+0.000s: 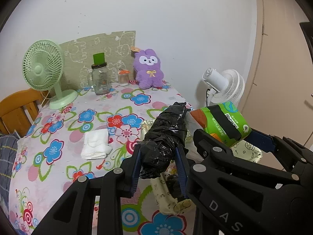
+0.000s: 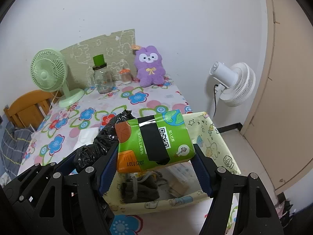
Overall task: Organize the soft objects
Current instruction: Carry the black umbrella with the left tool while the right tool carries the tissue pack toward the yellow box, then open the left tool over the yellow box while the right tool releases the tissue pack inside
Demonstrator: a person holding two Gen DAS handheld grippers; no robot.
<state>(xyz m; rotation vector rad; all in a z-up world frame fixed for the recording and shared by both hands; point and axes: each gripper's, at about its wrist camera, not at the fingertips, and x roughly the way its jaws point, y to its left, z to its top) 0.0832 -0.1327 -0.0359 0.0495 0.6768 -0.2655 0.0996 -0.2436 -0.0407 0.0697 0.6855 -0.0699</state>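
Soft objects: black plastic-wrapped bundle (image 1: 166, 139) clamped in left gripper (image 1: 159, 168); green tissue pack (image 2: 154, 144) clamped in right gripper (image 2: 156, 168), both above fabric bin (image 2: 221, 137).
Surface: flower-print tablecloth (image 1: 88, 117); white wall behind.
Other items: folded white cloth (image 1: 96, 145), purple plush (image 1: 148, 68).
Edges: bin at table's right edge; white fan (image 2: 232, 82) beyond.

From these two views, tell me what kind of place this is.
Probably a lived-in home room: a floral tablecloth, a purple plush bunny against the wall, a green desk fan and a wooden chair.
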